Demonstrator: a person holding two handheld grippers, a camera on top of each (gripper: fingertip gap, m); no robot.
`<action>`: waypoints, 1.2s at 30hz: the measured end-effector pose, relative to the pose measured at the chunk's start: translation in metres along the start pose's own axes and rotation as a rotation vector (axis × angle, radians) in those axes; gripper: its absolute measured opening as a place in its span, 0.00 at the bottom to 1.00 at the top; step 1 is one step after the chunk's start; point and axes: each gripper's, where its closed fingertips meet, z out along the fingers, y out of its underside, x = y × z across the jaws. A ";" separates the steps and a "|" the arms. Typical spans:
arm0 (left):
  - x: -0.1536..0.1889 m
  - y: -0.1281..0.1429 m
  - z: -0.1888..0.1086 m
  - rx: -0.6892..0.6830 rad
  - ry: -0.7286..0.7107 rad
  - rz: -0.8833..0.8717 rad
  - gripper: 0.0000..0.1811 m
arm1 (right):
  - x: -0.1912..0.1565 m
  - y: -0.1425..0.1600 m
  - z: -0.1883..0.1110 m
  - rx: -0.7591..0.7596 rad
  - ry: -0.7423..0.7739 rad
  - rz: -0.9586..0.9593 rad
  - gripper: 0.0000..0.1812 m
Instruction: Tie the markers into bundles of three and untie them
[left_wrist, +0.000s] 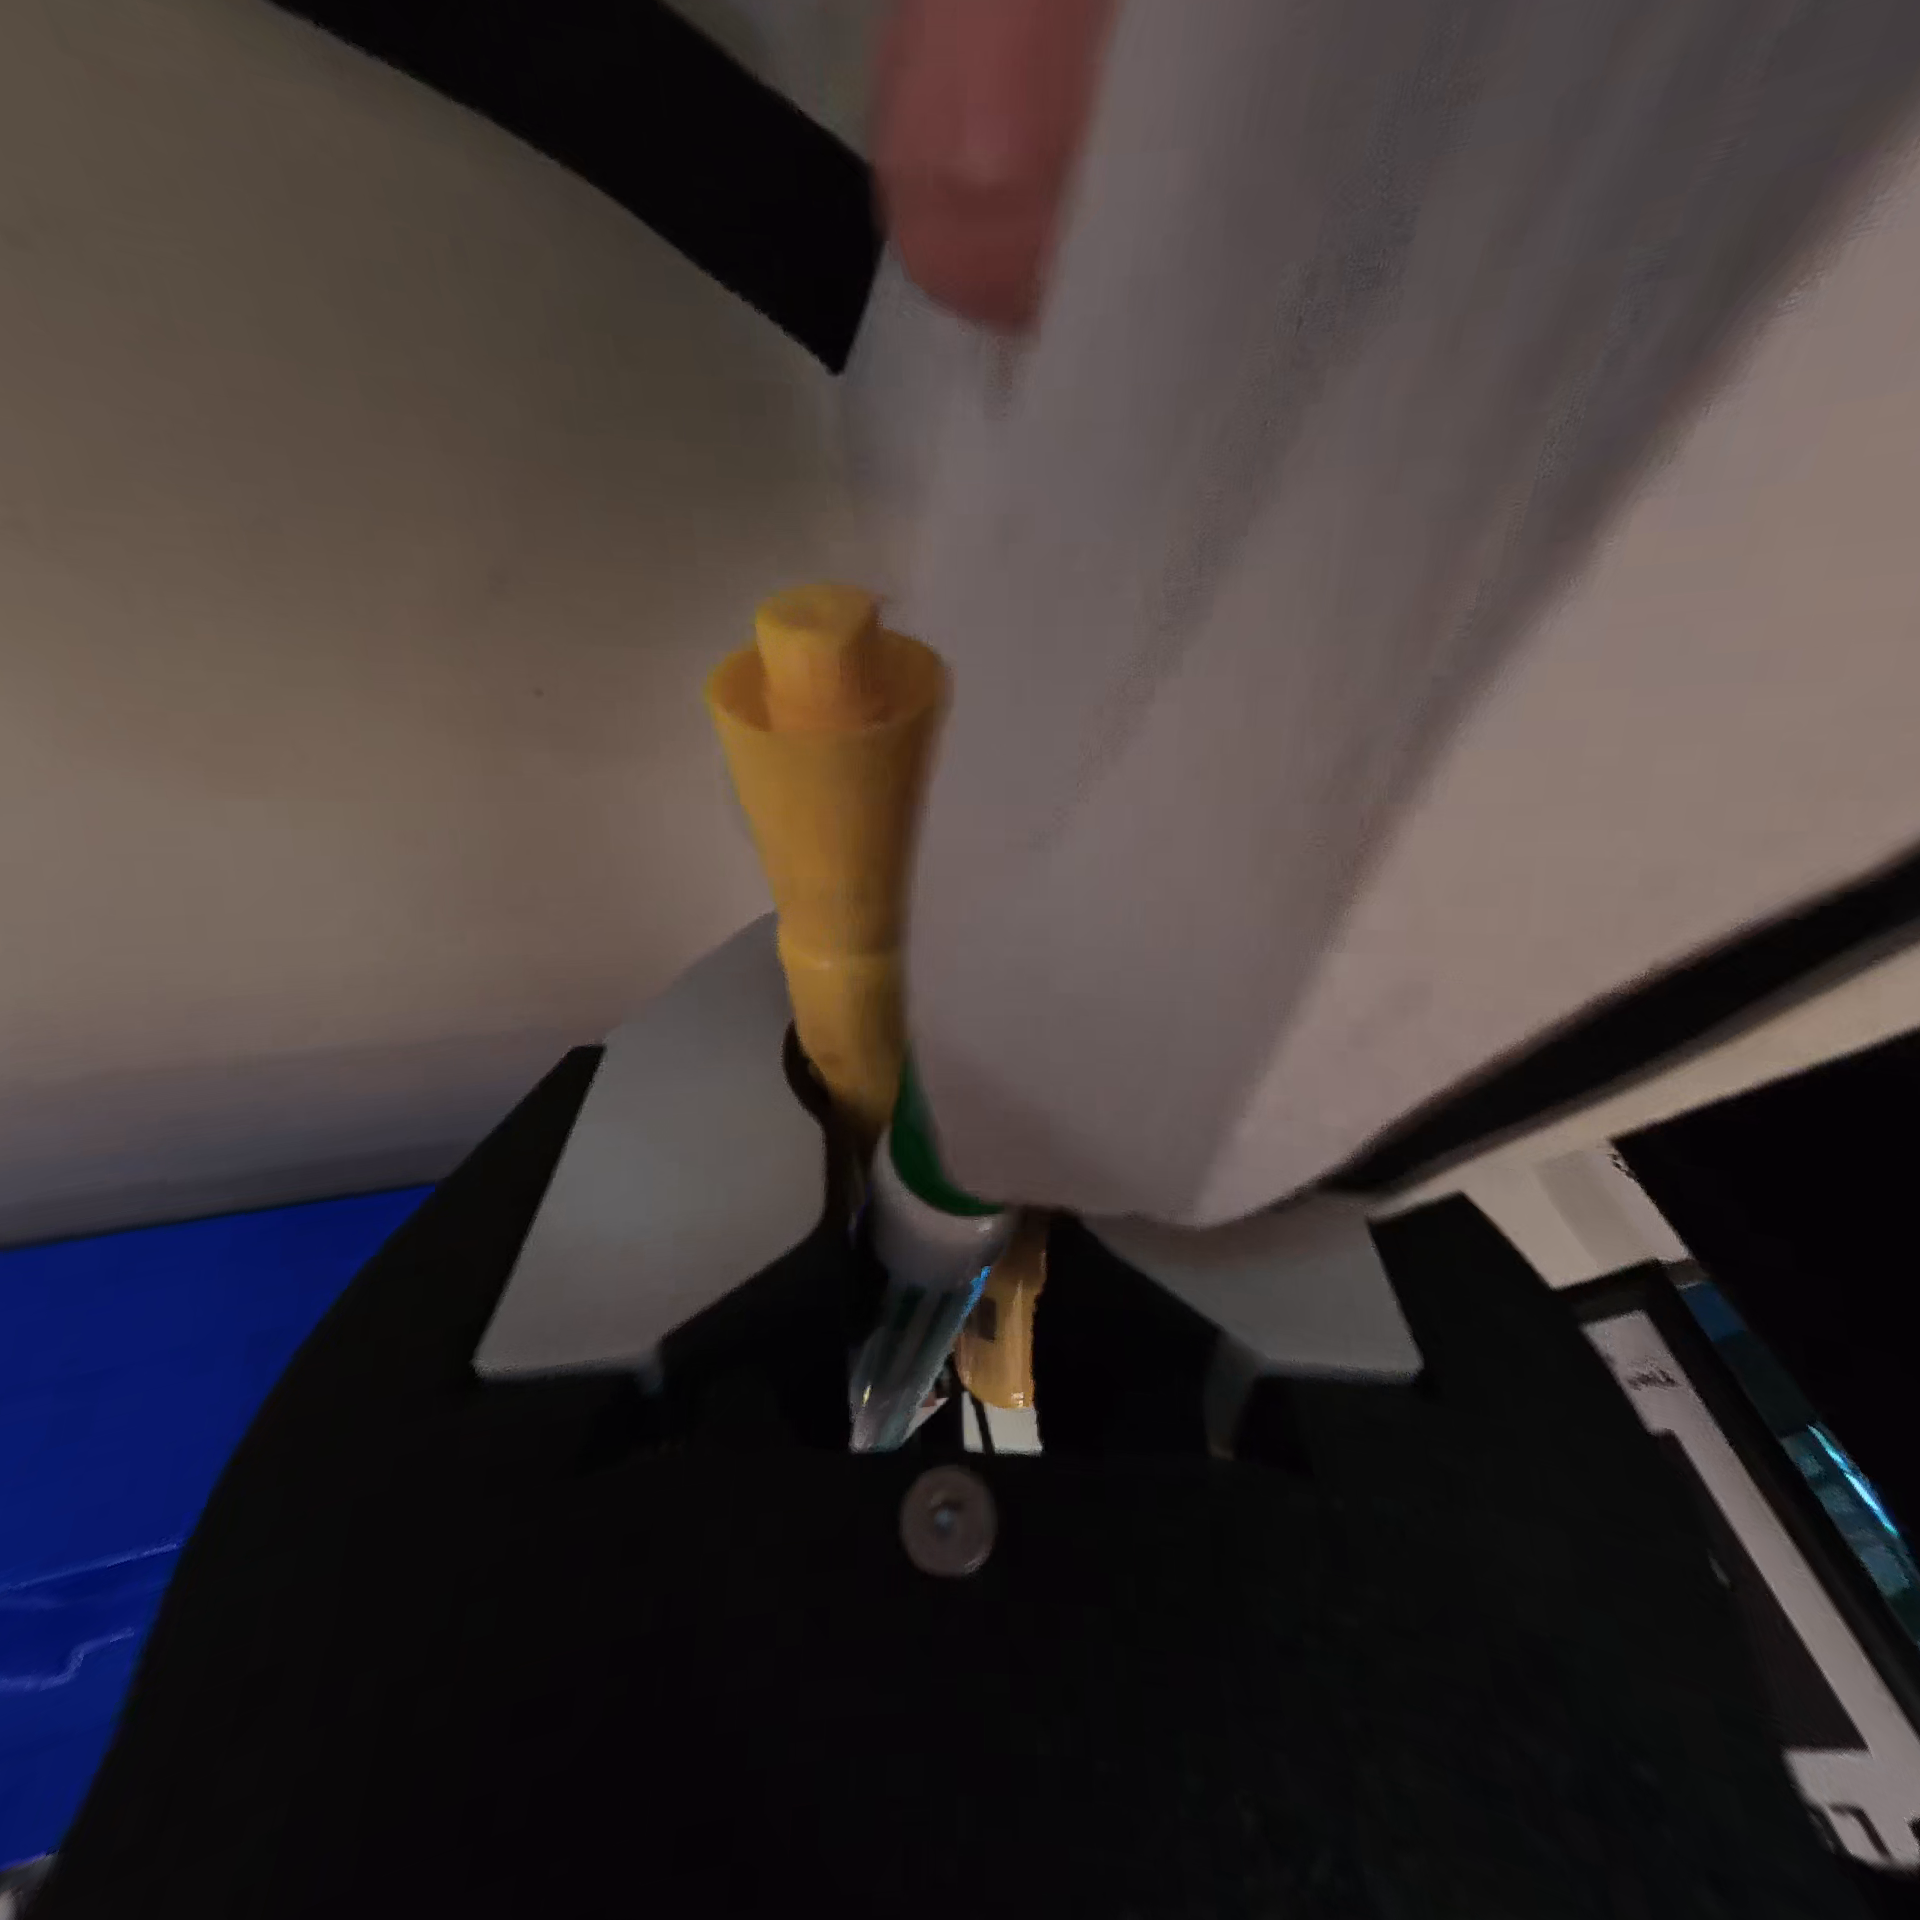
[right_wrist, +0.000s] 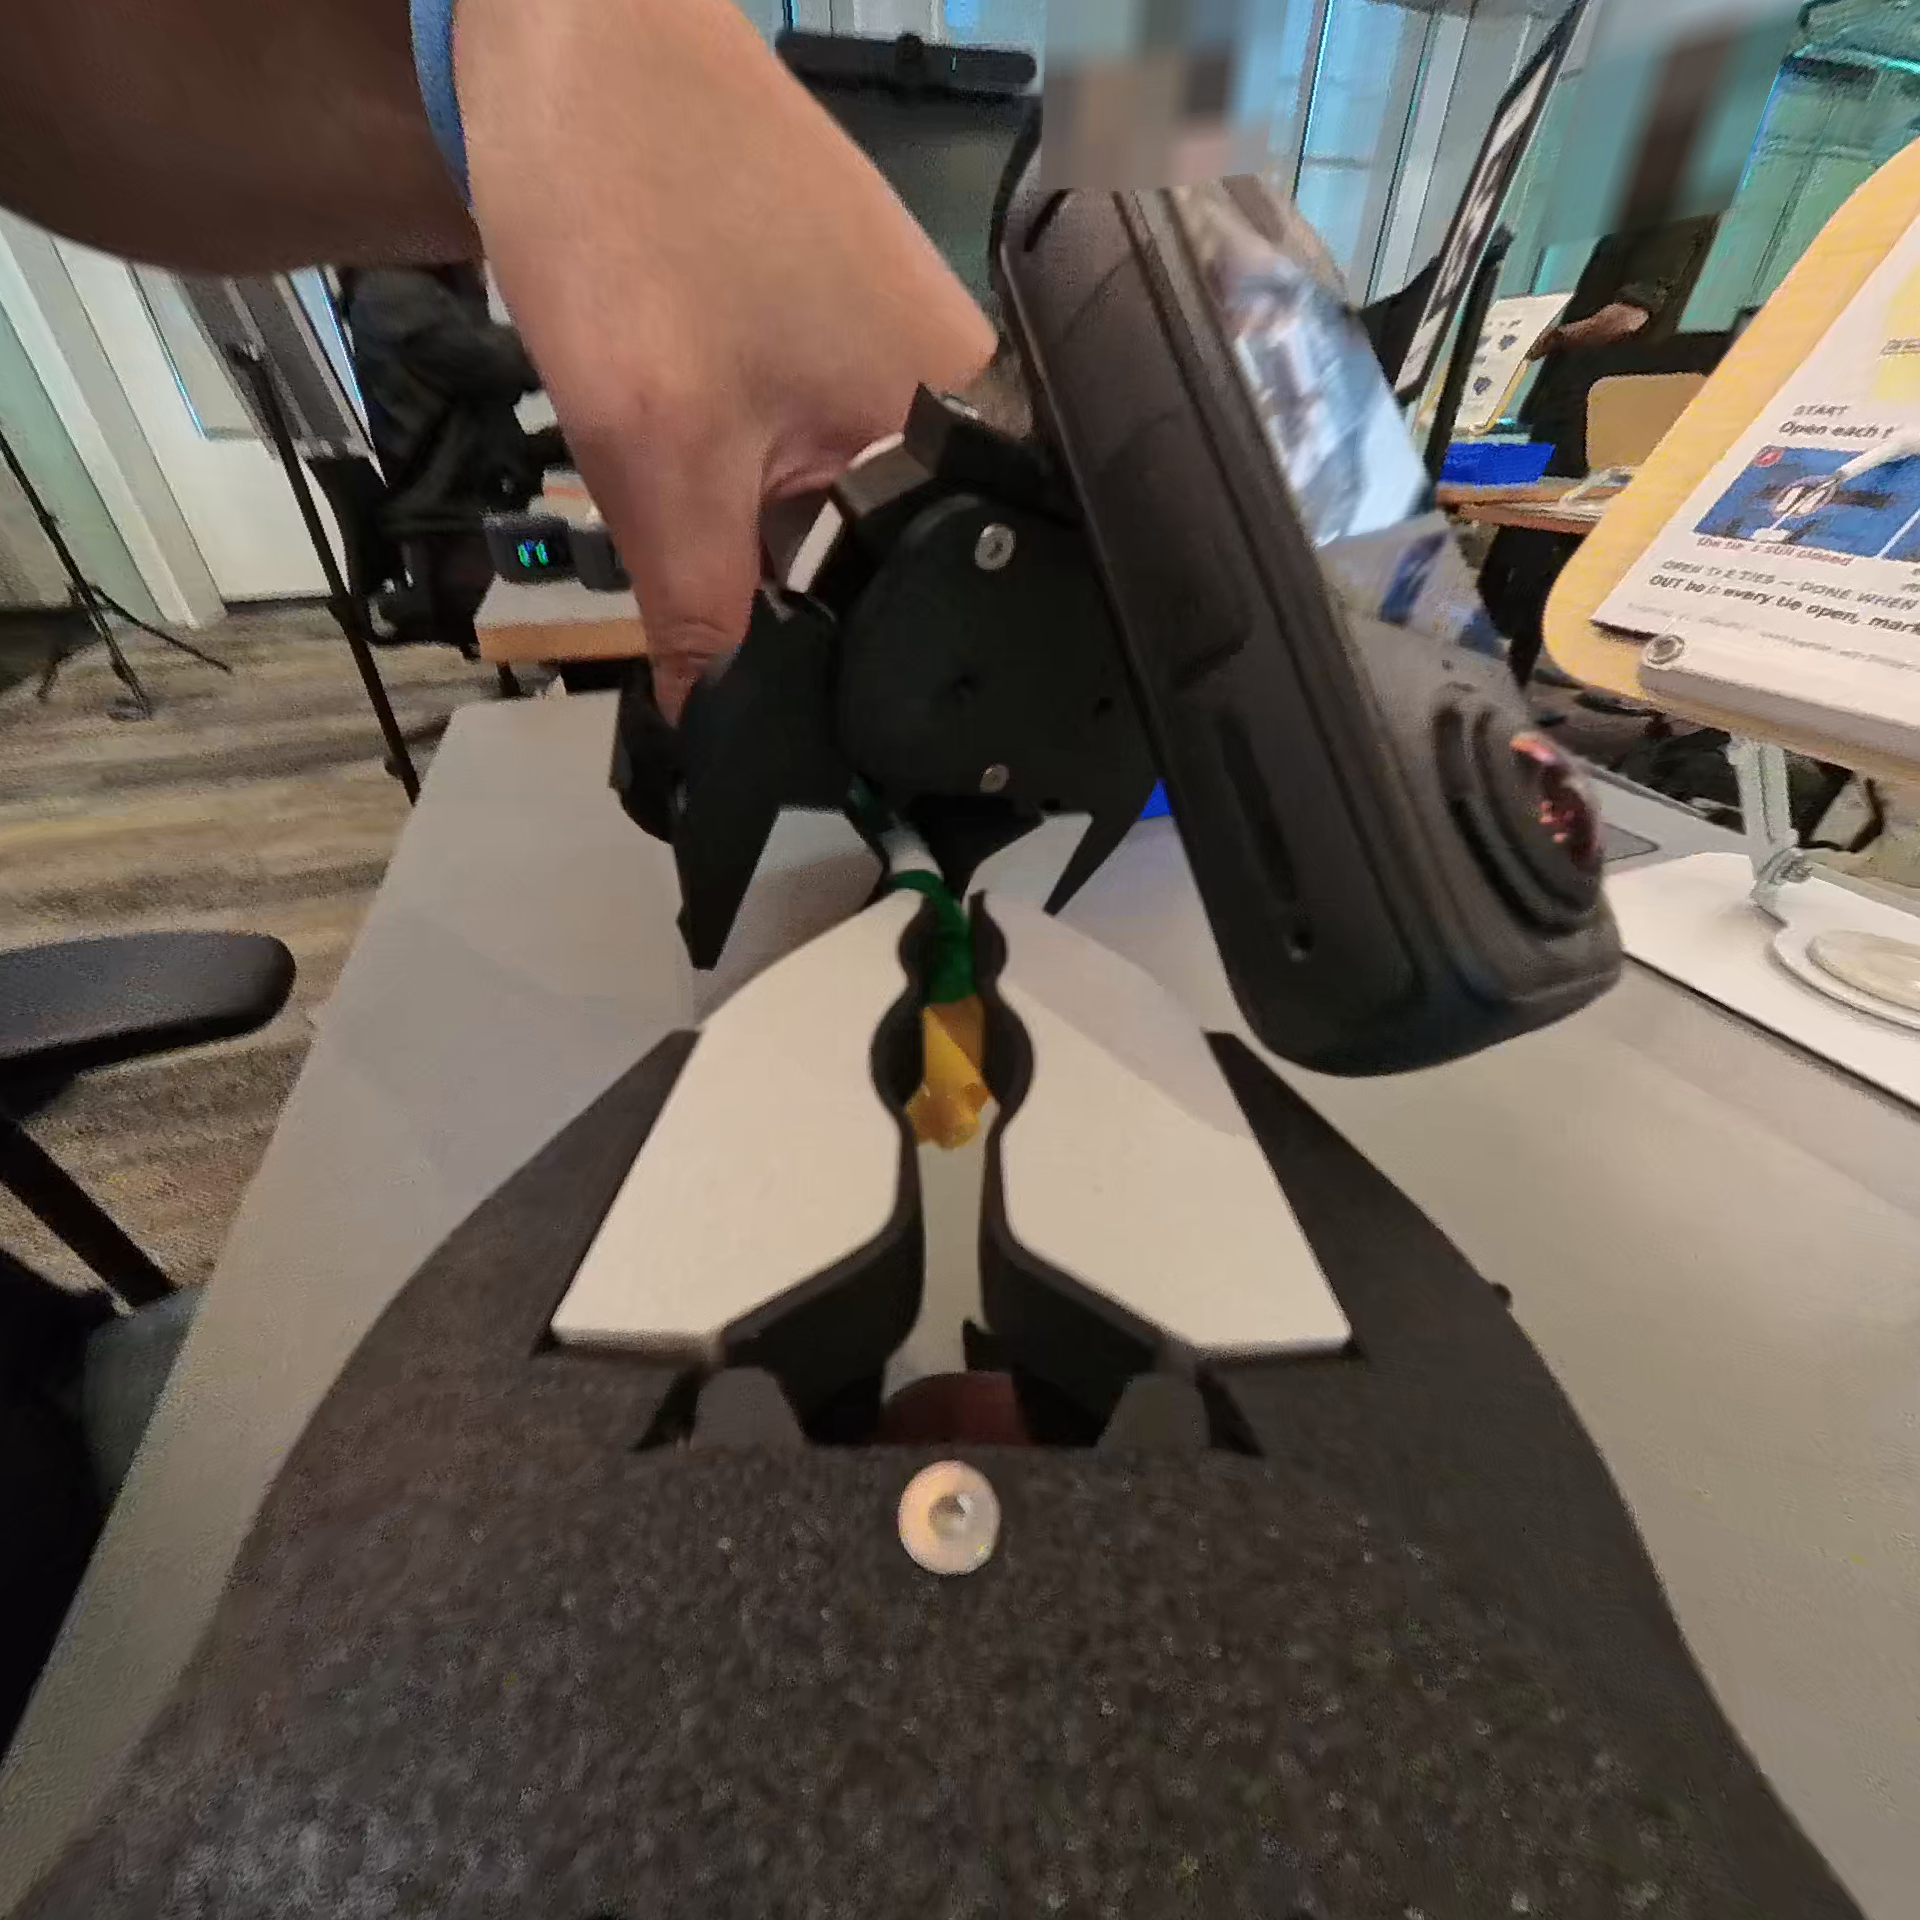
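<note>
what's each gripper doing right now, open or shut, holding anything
Left gripper: shut on the marker bundle, yellow cap sticking out ahead.
Right gripper: shut on the yellow and green end of the same bundle, above the grey table.

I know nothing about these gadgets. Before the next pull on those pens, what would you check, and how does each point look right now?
1. Left gripper closed on the marker bundle: ok.
2. Right gripper closed around the yellow marker end: ok.
3. Green tie in sight between the two grippers: ok.
4. Tie open or still wrapped: cannot tell, blurred.
5. Three markers in the bundle: cannot tell; only yellow and a white barrel show.
6. Left wrist view clear: not ok, the right gripper's finger covers much of it.
</note>
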 end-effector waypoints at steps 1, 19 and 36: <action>-0.002 0.000 0.003 0.003 -0.018 0.004 0.22 | 0.001 0.004 -0.001 -0.027 0.008 -0.017 0.00; 0.001 0.004 0.023 0.085 -0.059 0.055 0.22 | -0.017 0.028 0.006 -0.132 -0.094 0.010 0.11; -0.004 0.023 0.036 0.130 -0.072 0.028 0.23 | -0.009 0.047 -0.025 -0.300 -0.117 0.031 0.24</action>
